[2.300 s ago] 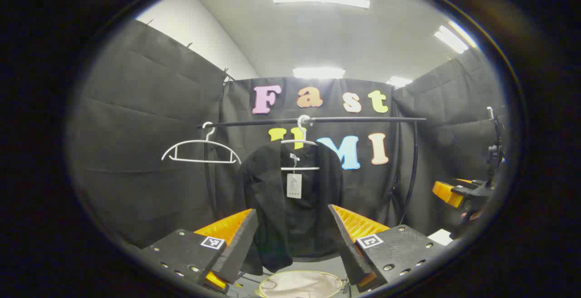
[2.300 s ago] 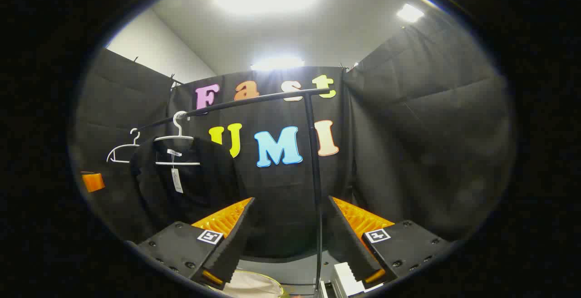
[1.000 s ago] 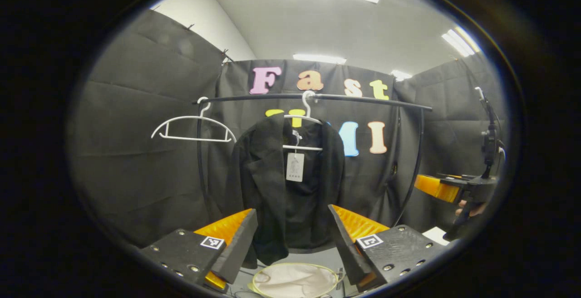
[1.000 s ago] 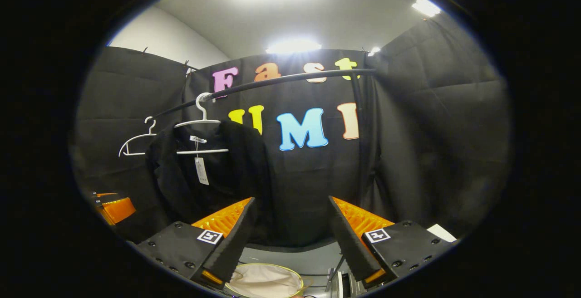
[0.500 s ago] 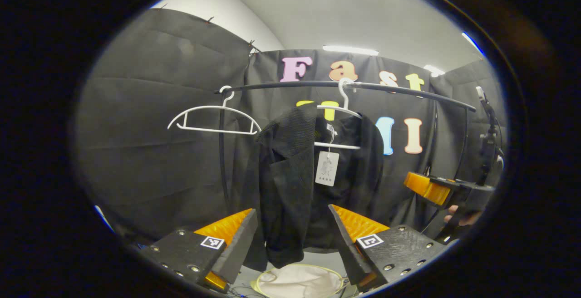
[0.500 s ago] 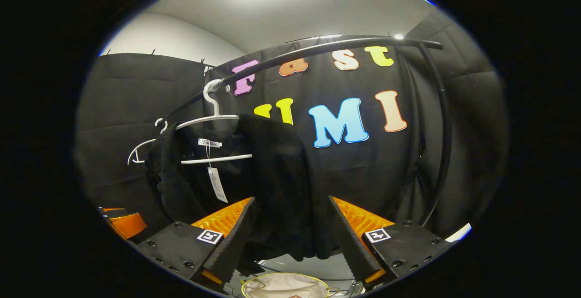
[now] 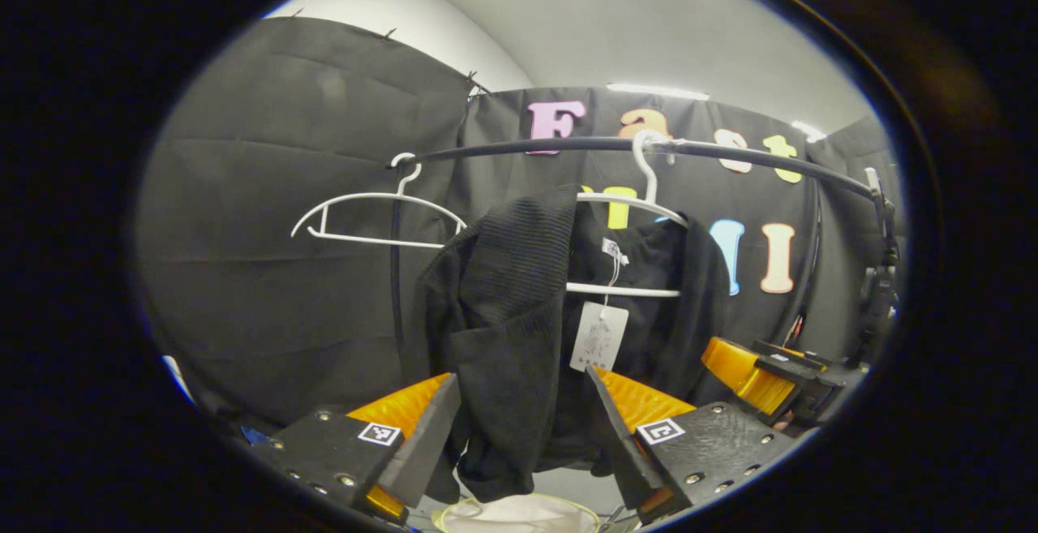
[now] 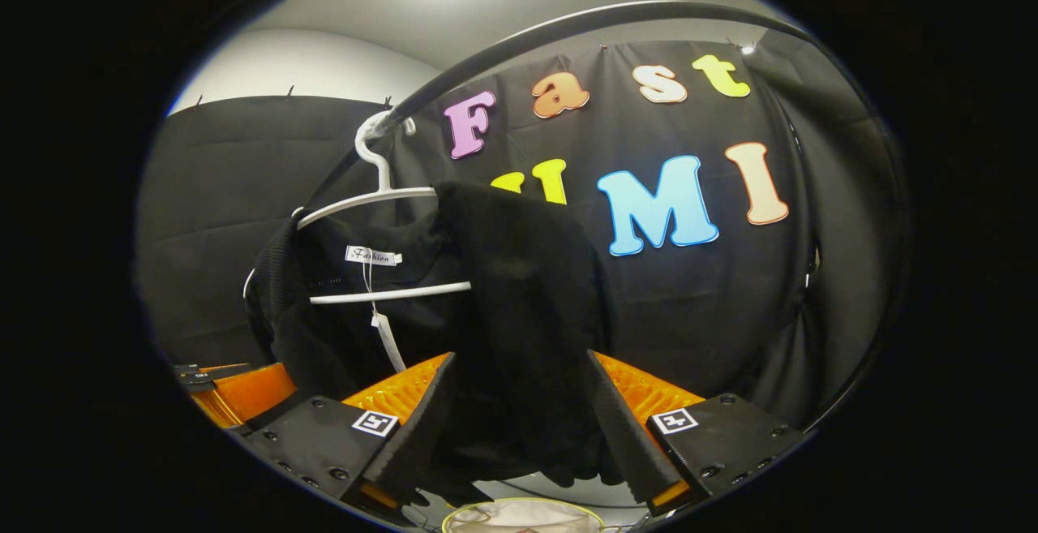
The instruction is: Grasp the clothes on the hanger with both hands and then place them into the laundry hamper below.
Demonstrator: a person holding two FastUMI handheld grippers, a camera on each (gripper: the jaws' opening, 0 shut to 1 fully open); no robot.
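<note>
Your left gripper (image 7: 523,427) has its fingers spread wide, with the left front panel of the black jacket (image 7: 507,314) hanging in the gap between them; the pictures do not settle whether either finger touches the cloth. The left gripper view also gives you the empty white hanger (image 7: 369,212) farther left on the black rail (image 7: 730,153), the paper tag (image 7: 598,337) dangling inside the jacket, and your right gripper (image 7: 758,375) just beside the jacket's far edge. Your right gripper view brings in the jacket's other shoulder (image 8: 519,290), draped over its white hanger (image 8: 381,192), with a sewn neck label (image 8: 371,256) beside it. There the right gripper's fingers also stand wide apart, the cloth falling between them. Below, the rim of the laundry hamper (image 8: 523,517) sits directly under the hem.
</note>
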